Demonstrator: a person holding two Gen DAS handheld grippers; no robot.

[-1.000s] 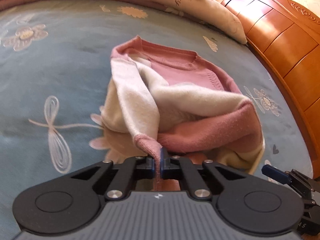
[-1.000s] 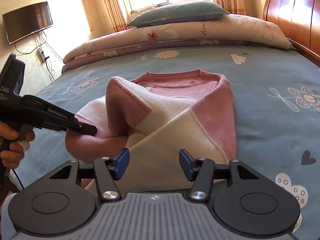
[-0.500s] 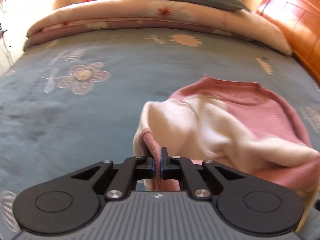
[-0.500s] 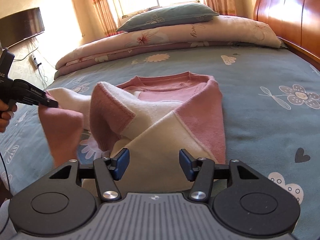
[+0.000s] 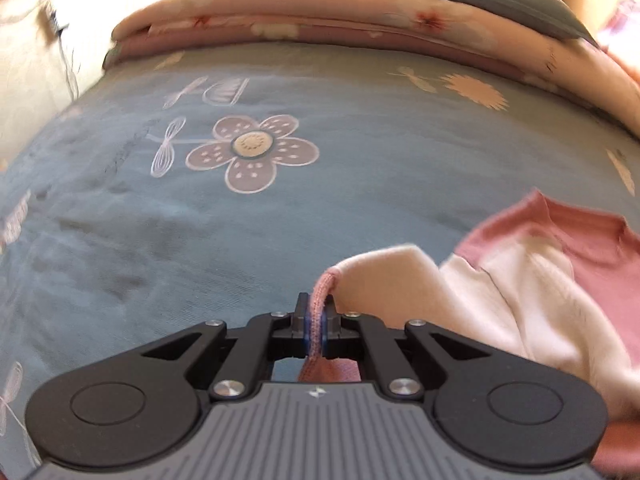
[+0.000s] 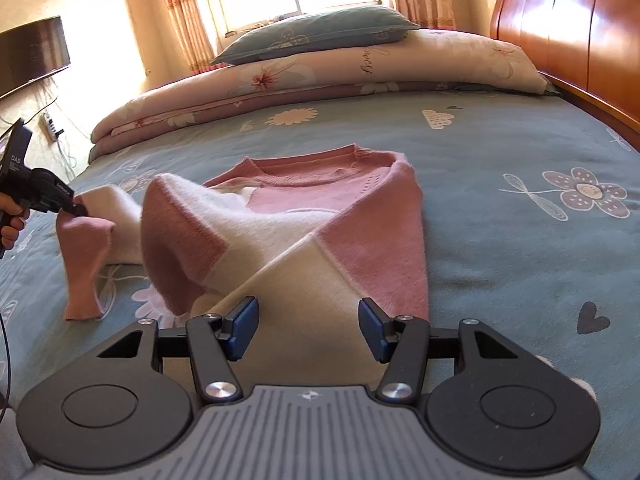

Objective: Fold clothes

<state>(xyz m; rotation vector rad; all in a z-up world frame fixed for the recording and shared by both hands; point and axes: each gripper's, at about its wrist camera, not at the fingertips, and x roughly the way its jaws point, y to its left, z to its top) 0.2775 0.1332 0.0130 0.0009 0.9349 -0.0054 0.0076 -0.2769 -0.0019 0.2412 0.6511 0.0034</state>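
Observation:
A pink and cream sweater [image 6: 328,220] lies on the blue bed, its neck toward the pillows and its body partly folded. My left gripper [image 5: 315,322] is shut on the pink cuff [image 5: 320,300] of one sleeve. In the right wrist view that same left gripper [image 6: 74,209] holds the sleeve [image 6: 86,252] stretched out to the left of the sweater, with the cuff hanging down. My right gripper [image 6: 308,326] stands open just above the sweater's cream hem, nothing between its fingers.
The blue flowered bedsheet [image 6: 520,152] spreads wide around the sweater. A rolled floral quilt [image 6: 320,84] and a blue pillow [image 6: 316,34] lie at the far end. A wooden headboard [image 6: 568,28] runs along the right side. A person's hand [image 6: 10,228] holds the left gripper's handle.
My left gripper has pulled the sleeve out to the left, away from the sweater's body, keeping its hold on the cuff. The right gripper stays open and has barely moved.

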